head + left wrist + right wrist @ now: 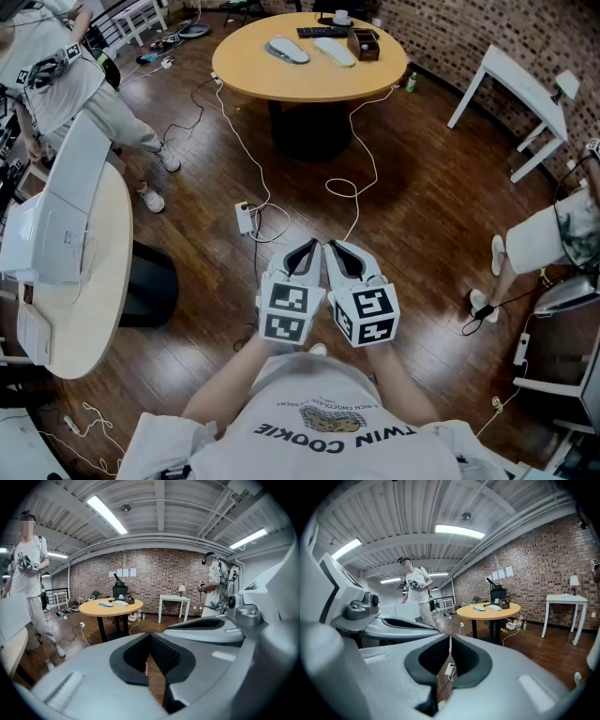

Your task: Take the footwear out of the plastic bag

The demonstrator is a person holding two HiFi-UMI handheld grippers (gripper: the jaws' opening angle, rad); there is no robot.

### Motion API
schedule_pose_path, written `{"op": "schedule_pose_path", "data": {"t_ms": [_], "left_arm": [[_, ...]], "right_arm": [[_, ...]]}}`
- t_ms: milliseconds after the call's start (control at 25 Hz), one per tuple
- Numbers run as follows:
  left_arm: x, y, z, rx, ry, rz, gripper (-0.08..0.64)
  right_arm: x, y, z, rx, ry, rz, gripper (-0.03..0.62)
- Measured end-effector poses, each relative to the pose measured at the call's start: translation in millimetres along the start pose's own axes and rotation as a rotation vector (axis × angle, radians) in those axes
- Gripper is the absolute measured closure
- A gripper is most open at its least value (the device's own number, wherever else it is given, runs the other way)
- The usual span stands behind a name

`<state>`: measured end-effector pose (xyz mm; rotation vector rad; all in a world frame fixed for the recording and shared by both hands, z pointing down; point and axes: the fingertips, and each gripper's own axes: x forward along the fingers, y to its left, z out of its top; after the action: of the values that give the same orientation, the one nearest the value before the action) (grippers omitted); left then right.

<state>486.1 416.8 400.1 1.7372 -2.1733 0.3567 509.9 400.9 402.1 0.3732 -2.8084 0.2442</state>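
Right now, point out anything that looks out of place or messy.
Loose white cables trail from the round table across the floor toward a power strip, looping in the open. Nothing looks spilled.

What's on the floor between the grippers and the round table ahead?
Wood floor crossed by white cables, with a power strip, shown in the head view.

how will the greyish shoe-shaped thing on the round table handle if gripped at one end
Probably light, since the shoe-shaped thing lies low and flat on the round table. Long and thin, it may sag when lifted by one end. It is unlikely to roll; how slippery it is can't be judged from here.
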Motion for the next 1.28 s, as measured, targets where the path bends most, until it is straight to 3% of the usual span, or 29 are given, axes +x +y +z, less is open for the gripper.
{"op": "schedule_pose_path", "data": {"t_ms": [880, 1280], "left_arm": [[101.9, 207.8, 48.9, -0.048, -0.014, -0.108, 0.560], [132.5, 252.5, 52.2, -0.044, 0.001, -0.143, 0.560]], "right_arm": [[222.9, 5.4, 80.3, -0.017, 0.031, -0.106, 0.580], [276.9, -0.2, 91.2, 0.018, 0.025, -0.143, 0.580]]}}
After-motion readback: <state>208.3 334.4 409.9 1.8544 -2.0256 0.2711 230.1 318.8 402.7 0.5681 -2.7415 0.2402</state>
